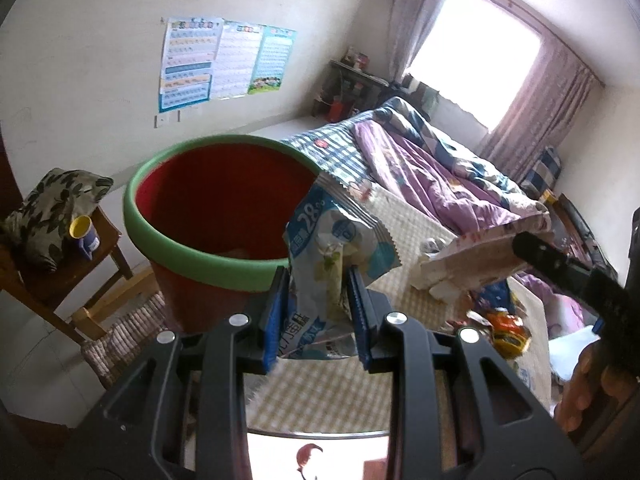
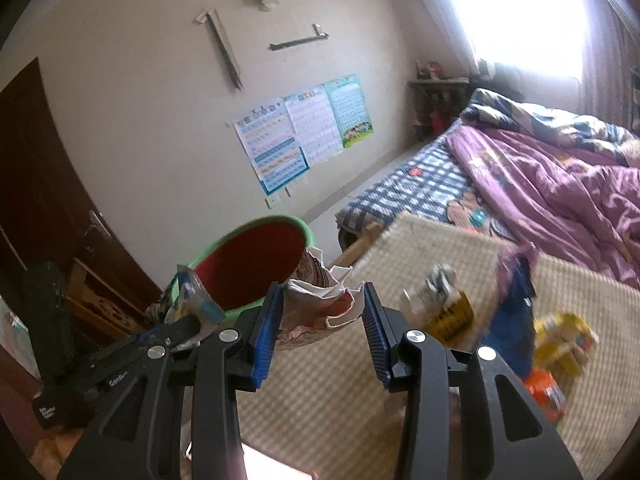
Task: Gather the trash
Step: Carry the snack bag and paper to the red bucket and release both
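Left wrist: one bin [image 1: 192, 220], one wrapper [image 1: 332, 248].

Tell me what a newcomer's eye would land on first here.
The red bin with a green rim fills the middle, just beyond both grippers. The left gripper clamps a blue-and-white wrapper, and the right gripper holds crumpled paper. Behind, a purple quilt covers the bed.
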Motion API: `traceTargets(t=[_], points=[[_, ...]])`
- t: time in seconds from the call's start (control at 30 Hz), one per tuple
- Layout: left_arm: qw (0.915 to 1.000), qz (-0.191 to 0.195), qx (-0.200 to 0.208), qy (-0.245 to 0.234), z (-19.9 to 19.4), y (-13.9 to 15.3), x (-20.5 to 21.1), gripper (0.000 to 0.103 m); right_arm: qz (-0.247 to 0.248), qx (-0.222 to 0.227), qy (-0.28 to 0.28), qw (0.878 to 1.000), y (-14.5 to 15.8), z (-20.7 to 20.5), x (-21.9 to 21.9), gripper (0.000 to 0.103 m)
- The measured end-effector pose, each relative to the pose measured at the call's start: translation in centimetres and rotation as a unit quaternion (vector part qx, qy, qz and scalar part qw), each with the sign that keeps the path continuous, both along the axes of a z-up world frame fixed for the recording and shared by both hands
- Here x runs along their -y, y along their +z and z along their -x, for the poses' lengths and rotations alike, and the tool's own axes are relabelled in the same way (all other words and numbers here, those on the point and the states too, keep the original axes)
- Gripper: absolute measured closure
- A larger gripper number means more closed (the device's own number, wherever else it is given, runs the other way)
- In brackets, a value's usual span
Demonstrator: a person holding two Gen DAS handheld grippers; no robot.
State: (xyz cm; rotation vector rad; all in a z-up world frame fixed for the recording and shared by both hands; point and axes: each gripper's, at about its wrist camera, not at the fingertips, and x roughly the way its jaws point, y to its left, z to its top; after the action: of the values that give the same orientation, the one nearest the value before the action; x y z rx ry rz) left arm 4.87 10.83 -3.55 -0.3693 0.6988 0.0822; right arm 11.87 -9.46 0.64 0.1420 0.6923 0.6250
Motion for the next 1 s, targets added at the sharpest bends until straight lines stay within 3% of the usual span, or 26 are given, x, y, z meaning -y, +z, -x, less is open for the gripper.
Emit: traceTargets(t=[0.47, 0.77, 1.0], points=[[0.9967, -0.042, -0.017, 0.068, -3.9, -1.3, -4.6, 0.074, 0.029, 0.043, 0.047, 0.998, -0.4, -3.6, -8.4, 0.063], [0.9956, -0.017, -0.052, 0.077, -6.4, -3.7, -6.8, 0.074, 0.070, 0.008, 0.080, 0.994, -3.1, -4.6, -12.3, 0.063], [0.9949, -0.042, -0.064, 0.065, -7.5, -4.2, -6.0, 0.074, 0.083, -0.013, 0.083, 0.993, -4.7, -4.6, -12.9, 0.062]])
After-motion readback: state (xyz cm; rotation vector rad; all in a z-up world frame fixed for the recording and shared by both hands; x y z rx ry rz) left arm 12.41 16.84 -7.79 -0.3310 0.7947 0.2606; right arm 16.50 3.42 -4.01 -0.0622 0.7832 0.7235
